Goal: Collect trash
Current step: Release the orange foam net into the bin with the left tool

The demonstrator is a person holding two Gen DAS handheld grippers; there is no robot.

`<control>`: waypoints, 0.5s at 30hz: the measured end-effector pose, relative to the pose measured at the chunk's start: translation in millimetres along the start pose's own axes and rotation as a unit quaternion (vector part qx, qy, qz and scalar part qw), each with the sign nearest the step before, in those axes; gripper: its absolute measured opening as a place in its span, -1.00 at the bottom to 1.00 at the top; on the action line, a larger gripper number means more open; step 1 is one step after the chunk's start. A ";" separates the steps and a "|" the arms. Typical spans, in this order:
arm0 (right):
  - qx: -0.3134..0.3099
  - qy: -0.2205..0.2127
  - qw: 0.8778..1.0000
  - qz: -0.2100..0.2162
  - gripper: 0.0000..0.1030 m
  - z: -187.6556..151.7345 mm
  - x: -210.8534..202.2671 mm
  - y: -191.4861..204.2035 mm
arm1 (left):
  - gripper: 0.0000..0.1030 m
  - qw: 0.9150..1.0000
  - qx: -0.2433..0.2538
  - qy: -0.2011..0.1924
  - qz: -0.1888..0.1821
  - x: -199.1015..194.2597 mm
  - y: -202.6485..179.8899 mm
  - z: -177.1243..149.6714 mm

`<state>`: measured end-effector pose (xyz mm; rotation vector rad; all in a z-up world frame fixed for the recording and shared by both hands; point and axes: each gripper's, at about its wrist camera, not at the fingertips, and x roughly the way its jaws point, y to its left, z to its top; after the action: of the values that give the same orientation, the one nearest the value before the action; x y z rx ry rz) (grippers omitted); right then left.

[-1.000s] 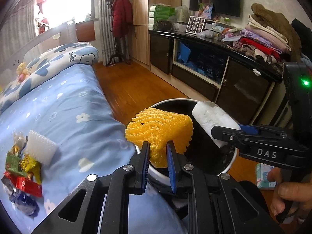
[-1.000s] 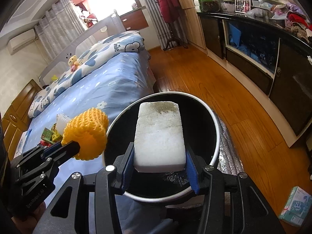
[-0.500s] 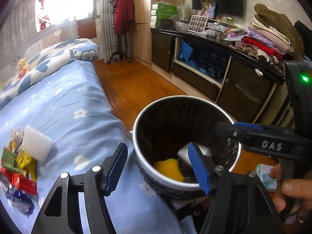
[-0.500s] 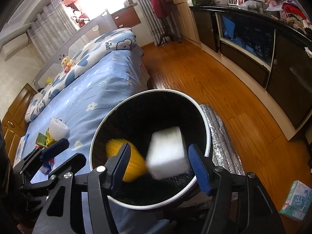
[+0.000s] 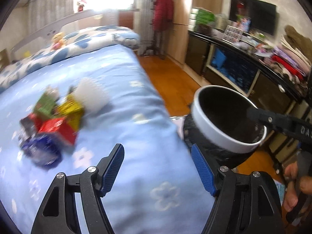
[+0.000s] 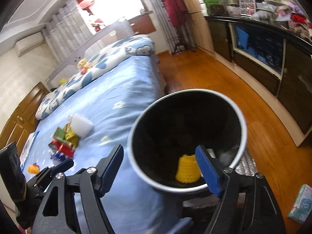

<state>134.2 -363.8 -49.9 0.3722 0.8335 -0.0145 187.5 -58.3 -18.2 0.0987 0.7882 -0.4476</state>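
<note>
- Bedroom with wooden floor [image 6: 224, 81], blue flowered bed cover [image 5: 120, 89] and dark cabinets [image 6: 259, 44] along the wall.
- Left gripper [image 5: 158, 167]: blue pads far apart and opening more, nothing between them, only bed cover under them.
- Right gripper [image 6: 159, 169]: pads also far apart and opening, empty; right pad in front of the bin rim, left pad over the bed edge.
- Just beyond both grippers, at the side of the bed: round trash bin [image 6: 242, 128] with pale rim and black inside.
- Inside the bin, low at the near wall: yellow foam net [image 6: 187, 168]; beside it something pale, partly hidden behind the right pad, cannot tell what exactly.
- In the left wrist view, across the bin mouth: black finger of the other gripper, with a hand [image 5: 296, 185] of the person on its handle at the right edge.
- Farther out on the bed cover: pile of trash, blurred; white foam net [image 5: 91, 95], yellow wrapper [image 5: 74, 107], green wrapper [image 5: 46, 103], red wrapper [image 5: 58, 126], dark blue wrapper [image 5: 41, 150], all close together or touching.
- Apart from the pile, near the lower left in the right wrist view: small orange piece [image 6: 33, 168].
- On the floor at the right: tissue pack [image 6: 300, 202].
- Far back: red coat [image 5: 162, 7] on a stand, bright window [image 6: 117, 2].
</note>
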 end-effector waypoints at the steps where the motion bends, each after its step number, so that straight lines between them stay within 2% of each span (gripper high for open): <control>1: -0.006 0.002 1.000 0.003 0.55 -2.2 2.0 7.5 | 0.38 1.000 -0.008 -0.001 0.010 -5.4 5.5 -4.2; 8: -0.034 0.021 0.998 0.042 0.56 -20.5 15.7 49.5 | 0.40 0.998 -0.041 -0.005 0.054 -32.8 25.3 -34.7; 15: -0.062 0.038 0.995 0.071 0.56 -35.0 34.3 86.5 | 0.41 0.991 -0.094 0.002 0.093 -55.3 49.6 -60.8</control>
<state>145.8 -266.9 -68.7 0.3146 0.8771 0.1833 134.1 21.1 -26.2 -0.0024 0.8130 -0.1960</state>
